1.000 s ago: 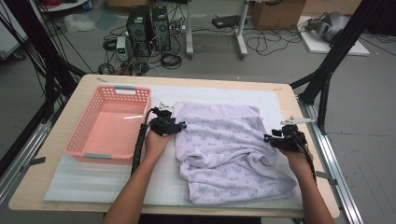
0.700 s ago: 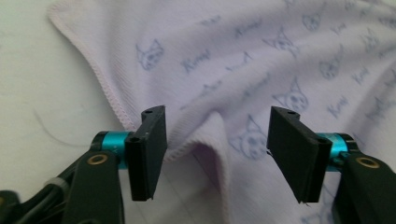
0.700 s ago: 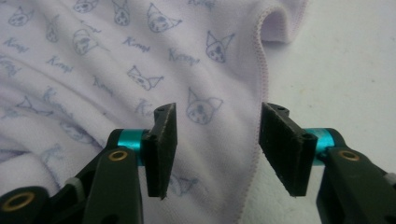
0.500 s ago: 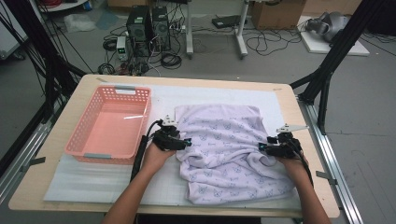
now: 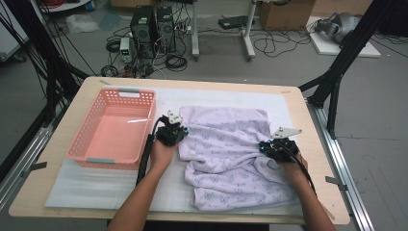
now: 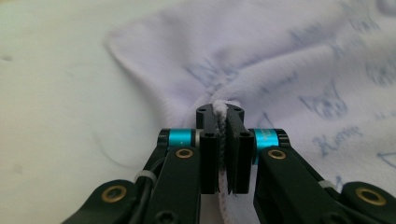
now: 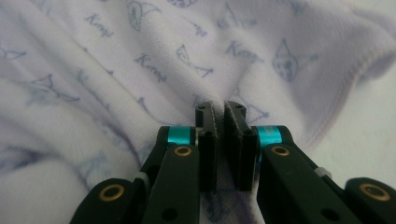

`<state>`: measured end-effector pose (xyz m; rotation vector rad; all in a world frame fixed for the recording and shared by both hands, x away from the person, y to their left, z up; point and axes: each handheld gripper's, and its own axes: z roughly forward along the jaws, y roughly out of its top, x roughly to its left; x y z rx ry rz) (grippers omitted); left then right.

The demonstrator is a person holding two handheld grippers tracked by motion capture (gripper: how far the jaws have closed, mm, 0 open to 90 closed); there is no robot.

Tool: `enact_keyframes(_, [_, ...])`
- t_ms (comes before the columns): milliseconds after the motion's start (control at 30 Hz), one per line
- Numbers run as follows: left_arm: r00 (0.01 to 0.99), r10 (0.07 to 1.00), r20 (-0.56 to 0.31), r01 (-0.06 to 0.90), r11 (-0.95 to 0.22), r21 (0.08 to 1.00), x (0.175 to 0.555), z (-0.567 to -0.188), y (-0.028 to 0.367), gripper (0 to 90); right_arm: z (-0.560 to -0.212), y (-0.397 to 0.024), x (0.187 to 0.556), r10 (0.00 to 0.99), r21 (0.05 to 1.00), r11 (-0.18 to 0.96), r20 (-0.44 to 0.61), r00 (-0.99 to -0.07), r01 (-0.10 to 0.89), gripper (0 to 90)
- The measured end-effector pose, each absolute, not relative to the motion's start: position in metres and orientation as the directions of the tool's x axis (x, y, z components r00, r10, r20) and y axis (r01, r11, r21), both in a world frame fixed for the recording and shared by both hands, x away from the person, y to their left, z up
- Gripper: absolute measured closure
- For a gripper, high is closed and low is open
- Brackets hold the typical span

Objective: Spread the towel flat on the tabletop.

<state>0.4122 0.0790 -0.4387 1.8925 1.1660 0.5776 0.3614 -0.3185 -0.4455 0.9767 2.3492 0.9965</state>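
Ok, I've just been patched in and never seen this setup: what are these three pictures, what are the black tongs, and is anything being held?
No robot arm here: a person holds handheld tongs in each hand. The wide picture looks down from above the person's side of the table. The other two come from small cameras riding on each pair of tongs, looking along their black jaws.

On the table lie a white mat, a pink basket and a lilac printed cloth.

The left tongs have just been closing and now pinch the cloth's hemmed left edge. The right tongs have also just been closing, with a fold of cloth between them at its right side.
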Motion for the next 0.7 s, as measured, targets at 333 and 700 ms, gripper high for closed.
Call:
enact_keyframes(333, [0.402, 0.913, -0.073, 0.495, -0.150, 0.856, 0.438, -0.433, 0.084, 84.4, -0.445, -0.299, 0.408, 0.782, 0.749, 0.489, -0.147, -0.606, 0.448, 84.1])
enact_keyframes(700, [0.617, 0.765, -0.184, 0.463, -0.164, 0.871, 0.406, -0.417, 0.067, 44.9, -0.437, -0.321, 0.444, 0.921, 0.742, 0.374, -0.228, -0.315, 0.556, 81.9])
